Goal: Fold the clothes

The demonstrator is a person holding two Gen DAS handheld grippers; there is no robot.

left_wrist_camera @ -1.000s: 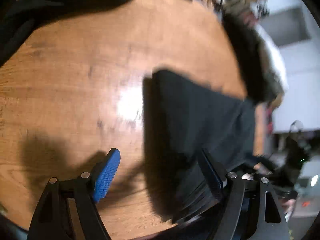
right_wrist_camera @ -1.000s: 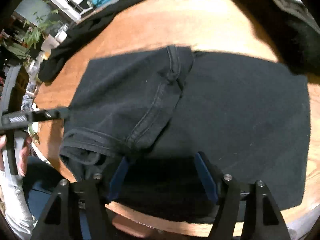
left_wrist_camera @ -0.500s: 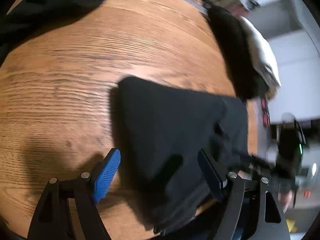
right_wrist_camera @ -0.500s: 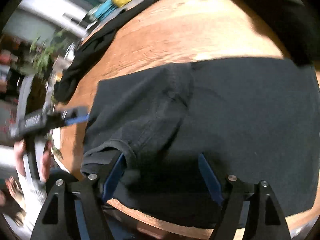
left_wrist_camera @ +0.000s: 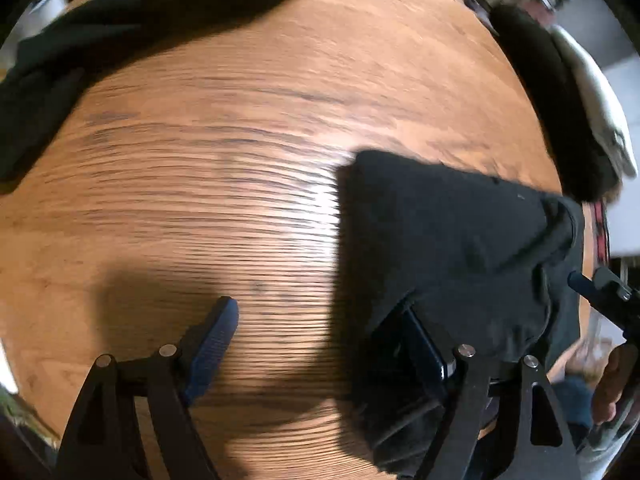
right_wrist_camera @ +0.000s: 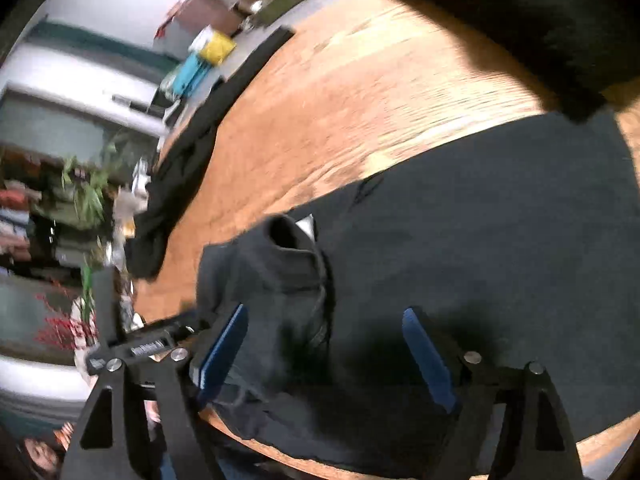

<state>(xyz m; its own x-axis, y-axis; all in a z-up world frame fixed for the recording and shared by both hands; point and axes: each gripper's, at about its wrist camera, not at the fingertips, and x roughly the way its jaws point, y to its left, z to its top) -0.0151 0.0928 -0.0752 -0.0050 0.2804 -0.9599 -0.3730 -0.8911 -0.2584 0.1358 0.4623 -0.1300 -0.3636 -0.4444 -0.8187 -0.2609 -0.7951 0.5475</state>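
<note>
Each handheld gripper, left gripper and right gripper, has 2 black angular fingers with ribbed blue pads and round silver screws.

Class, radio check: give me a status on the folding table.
Left gripper and right gripper open. Black shirt part-folded, draping over left gripper's finger. Other dark clothes piled at the table edge.

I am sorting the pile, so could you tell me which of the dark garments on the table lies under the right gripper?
The black T-shirt at the near table edge, spread flat with one sleeve bunched up; the other dark garments lie heaped along the far edges.
</note>
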